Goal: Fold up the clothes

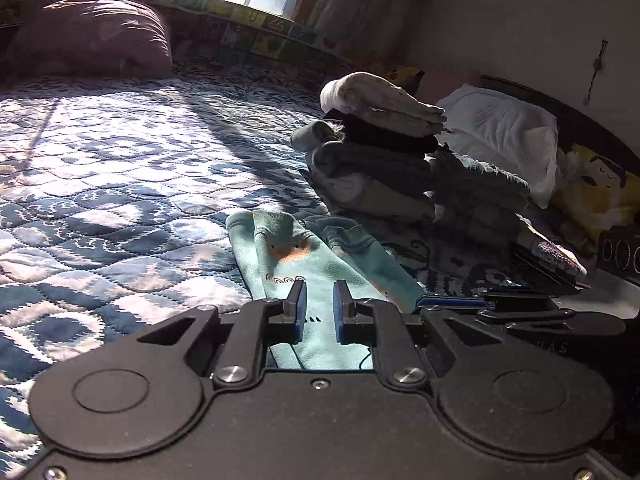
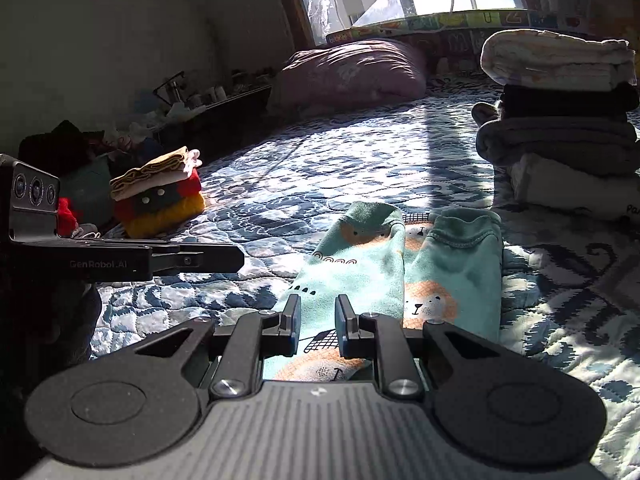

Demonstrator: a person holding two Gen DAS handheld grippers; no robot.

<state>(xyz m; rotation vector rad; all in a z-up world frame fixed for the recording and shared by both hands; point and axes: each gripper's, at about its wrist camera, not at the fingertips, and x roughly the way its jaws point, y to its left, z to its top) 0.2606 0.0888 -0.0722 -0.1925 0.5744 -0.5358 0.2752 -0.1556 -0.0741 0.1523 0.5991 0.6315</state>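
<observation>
A small teal garment (image 1: pixel 280 264) printed with orange lions lies flat on the blue quilted bed (image 1: pixel 100 184), folded lengthways with its two cuffs pointing away. In the left wrist view my left gripper (image 1: pixel 320 308) hovers low over its near end, jaws narrowly open, nothing pinched. The right gripper (image 1: pixel 424 301) shows side-on just to the right, at the garment's edge. In the right wrist view the same garment (image 2: pixel 360 272) runs ahead, and my right gripper (image 2: pixel 318 316) sits over its near part, also narrowly open. The left gripper (image 2: pixel 232 258) reaches in from the left, beside the garment.
A tall stack of folded clothes (image 1: pixel 380 152) (image 2: pixel 560 120) stands just beyond the garment on the right. A smaller red and yellow folded pile (image 2: pixel 160 196) sits at the bed's left edge. A pink pillow (image 2: pixel 348 72) and a white pillow (image 1: pixel 500 132) lie farther back.
</observation>
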